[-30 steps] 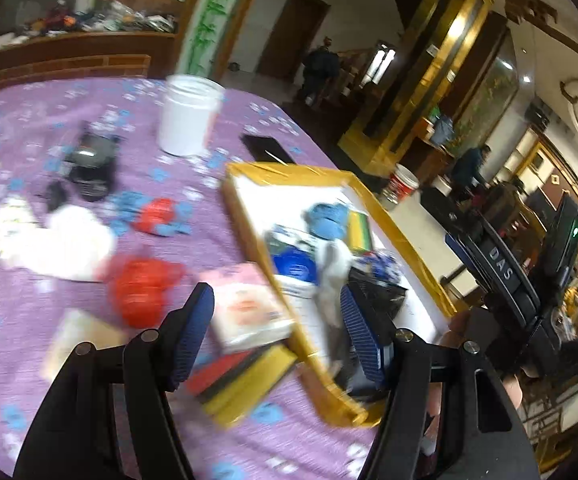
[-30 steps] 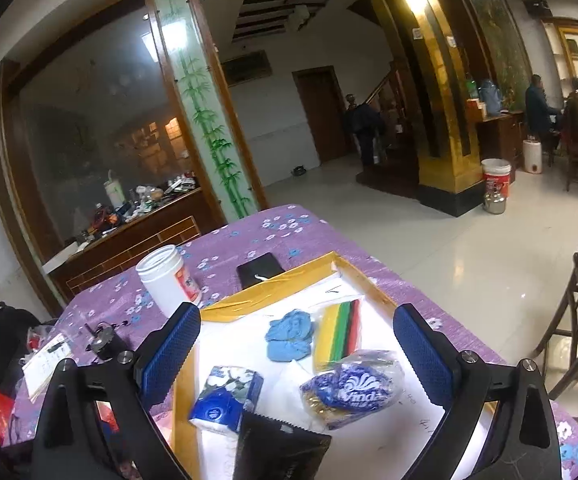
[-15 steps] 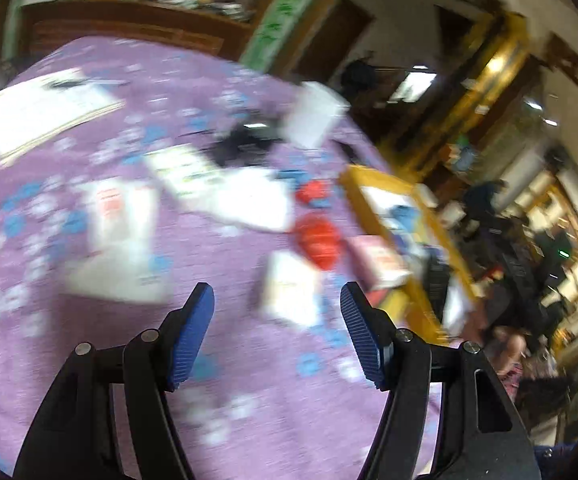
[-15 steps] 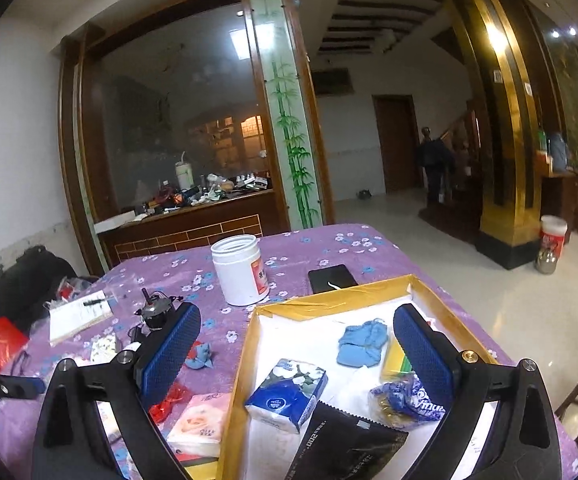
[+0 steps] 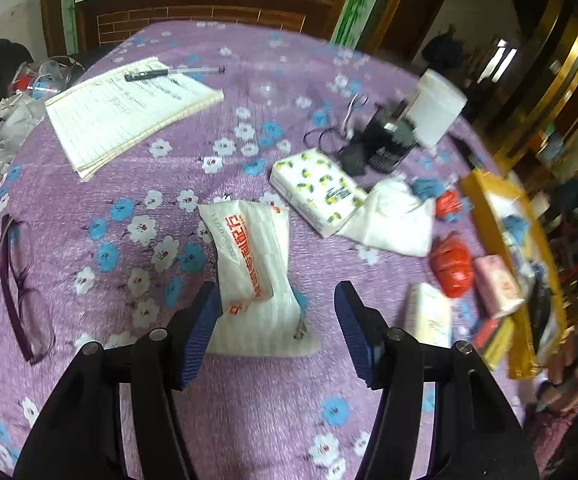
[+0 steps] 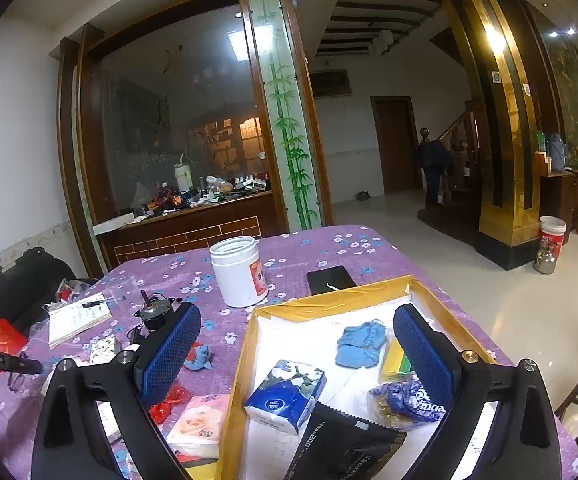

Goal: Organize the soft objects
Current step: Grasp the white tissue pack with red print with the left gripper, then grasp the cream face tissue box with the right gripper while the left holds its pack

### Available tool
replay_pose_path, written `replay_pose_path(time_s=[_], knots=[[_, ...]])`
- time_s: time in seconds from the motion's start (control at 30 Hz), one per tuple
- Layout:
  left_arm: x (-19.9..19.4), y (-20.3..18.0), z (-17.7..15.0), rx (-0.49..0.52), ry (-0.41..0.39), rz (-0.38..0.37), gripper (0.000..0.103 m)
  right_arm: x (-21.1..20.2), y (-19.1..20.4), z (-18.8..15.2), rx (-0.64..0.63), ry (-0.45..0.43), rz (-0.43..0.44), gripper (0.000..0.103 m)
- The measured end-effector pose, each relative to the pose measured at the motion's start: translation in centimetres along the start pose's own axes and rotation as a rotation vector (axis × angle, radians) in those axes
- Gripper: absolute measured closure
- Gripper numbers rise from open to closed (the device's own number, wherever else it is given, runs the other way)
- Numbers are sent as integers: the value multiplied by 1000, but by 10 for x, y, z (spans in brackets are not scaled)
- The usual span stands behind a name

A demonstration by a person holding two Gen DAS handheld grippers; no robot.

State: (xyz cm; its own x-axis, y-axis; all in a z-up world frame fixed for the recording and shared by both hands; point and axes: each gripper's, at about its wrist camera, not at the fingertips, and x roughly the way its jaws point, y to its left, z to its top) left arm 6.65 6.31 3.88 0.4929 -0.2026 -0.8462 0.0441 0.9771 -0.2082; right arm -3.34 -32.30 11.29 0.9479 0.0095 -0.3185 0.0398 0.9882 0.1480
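Beside tissue pack (image 5: 249, 256), glasses (image 5: 21, 288) (left), notebook (image 5: 129, 108)

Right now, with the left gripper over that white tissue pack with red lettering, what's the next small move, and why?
Probably ease the left gripper down and forward, then close on the white tissue pack. Its jaws stand open with the pack's near end lying between the fingertips, flat on the purple tablecloth and not yet gripped. The right gripper hangs open and empty above the yellow-rimmed tray, where soft items already lie.
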Motion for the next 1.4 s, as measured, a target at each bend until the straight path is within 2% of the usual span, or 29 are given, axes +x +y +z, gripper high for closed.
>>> replay_pose_path(time_s=[0.1, 0.2, 0.23, 0.27, 0.33, 0.43, 0.5, 0.6, 0.7, 0.8, 0.9, 0.97, 1.07, 1.17, 1.3, 1.4], knots=[[21, -4, 3, 16, 34, 69, 45, 1, -1, 0, 4, 9, 7, 4], [34, 0, 6, -3, 45, 68, 45, 0, 1, 0, 3, 11, 16, 4], [38, 2, 6, -13, 46, 71, 47, 0, 1, 0, 4, 12, 25, 4], [40, 4, 5, -25, 37, 74, 55, 0, 1, 0, 4, 14, 34, 4], [39, 6, 3, -36, -11, 82, 58, 1, 2, 0, 3, 22, 51, 4], [30, 12, -2, -80, -64, 52, 63, 2, 5, -2, -3, 31, 81, 4], [12, 10, -6, -104, -144, 4, 63, 2, 7, -2, -7, 36, 105, 4], [-18, -4, -12, -73, -298, -50, 63, 4, 13, -4, -15, 63, 180, 4], [-22, -6, -15, -47, -381, -68, 63, 9, 27, -7, -6, 150, 288, 4], [-15, 2, -14, -66, -384, -76, 63, 12, 54, -12, 42, 299, 415, 5], [-16, 12, -14, -92, -394, -58, 63, 24, 84, -21, 67, 463, 420, 5], [-21, 14, -16, -89, -429, -25, 62, 35, 105, -32, 115, 569, 462, 5], [-24, 7, -18, -63, -458, 26, 62, 54, 133, -53, 168, 723, 469, 5], [-25, 6, -18, -58, -458, 12, 62, 72, 149, -70, 255, 829, 438, 6], [-26, 10, -17, -77, -461, 23, 62, 86, 160, -84, 287, 885, 376, 11], [-26, 10, -17, -82, -463, 26, 62, 95, 165, -87, 288, 907, 327, 20]])
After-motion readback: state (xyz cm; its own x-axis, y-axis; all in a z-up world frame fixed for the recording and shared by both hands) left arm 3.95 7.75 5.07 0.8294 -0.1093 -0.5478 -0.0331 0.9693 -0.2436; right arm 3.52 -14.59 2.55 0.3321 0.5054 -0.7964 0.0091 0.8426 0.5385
